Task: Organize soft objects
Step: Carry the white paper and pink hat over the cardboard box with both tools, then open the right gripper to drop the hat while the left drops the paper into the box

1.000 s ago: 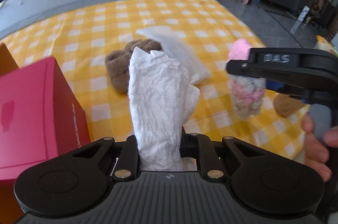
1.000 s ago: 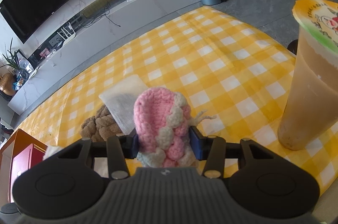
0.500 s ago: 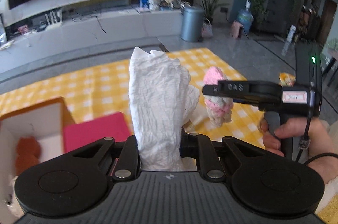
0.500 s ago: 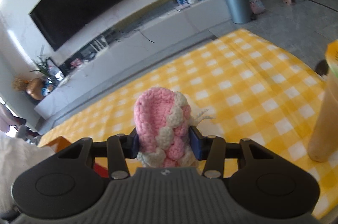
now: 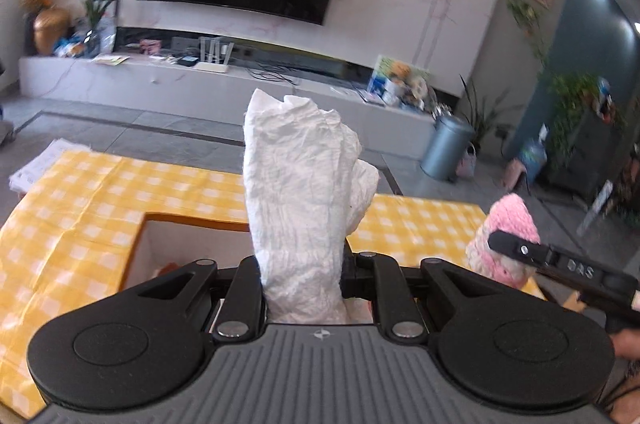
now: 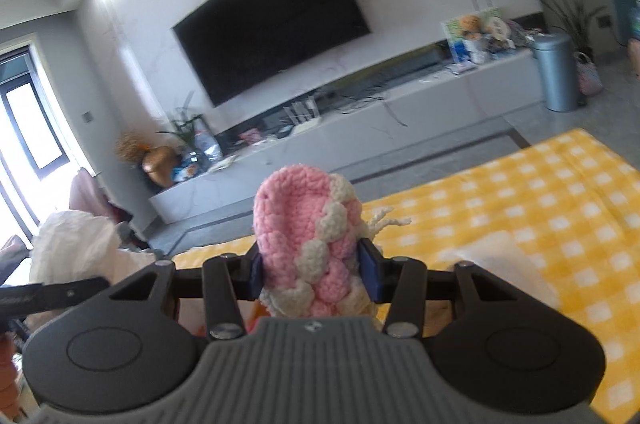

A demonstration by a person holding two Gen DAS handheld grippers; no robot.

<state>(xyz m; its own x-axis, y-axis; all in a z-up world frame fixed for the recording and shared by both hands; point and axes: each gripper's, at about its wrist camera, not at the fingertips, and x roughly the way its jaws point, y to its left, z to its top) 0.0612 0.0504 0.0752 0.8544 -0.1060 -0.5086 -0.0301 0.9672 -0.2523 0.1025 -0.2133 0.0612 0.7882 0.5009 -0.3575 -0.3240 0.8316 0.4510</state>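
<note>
My left gripper (image 5: 302, 270) is shut on a crumpled white tissue (image 5: 300, 191) that stands up between its fingers. Just below and ahead of it lies an open box (image 5: 188, 234) with an orange rim and a white inside. The box rests on the yellow checked tablecloth (image 5: 80, 207). My right gripper (image 6: 312, 276) is shut on a pink and cream knitted piece (image 6: 308, 236), its blue pads pressing both sides. The left wrist view shows that knitted piece (image 5: 510, 220) low at the right. In the right wrist view the tissue (image 6: 76, 248) shows at the left edge.
A flat white cloth (image 6: 504, 264) lies on the tablecloth (image 6: 560, 207) to the right. White papers (image 5: 44, 163) sit at the table's far left corner. Beyond the table are a grey floor, a low cabinet under a wall TV, and a grey bin (image 5: 446, 147).
Both grippers have risen and swung left, away from the brown and white things on the table and toward the open box. Each keeps its hold.
</note>
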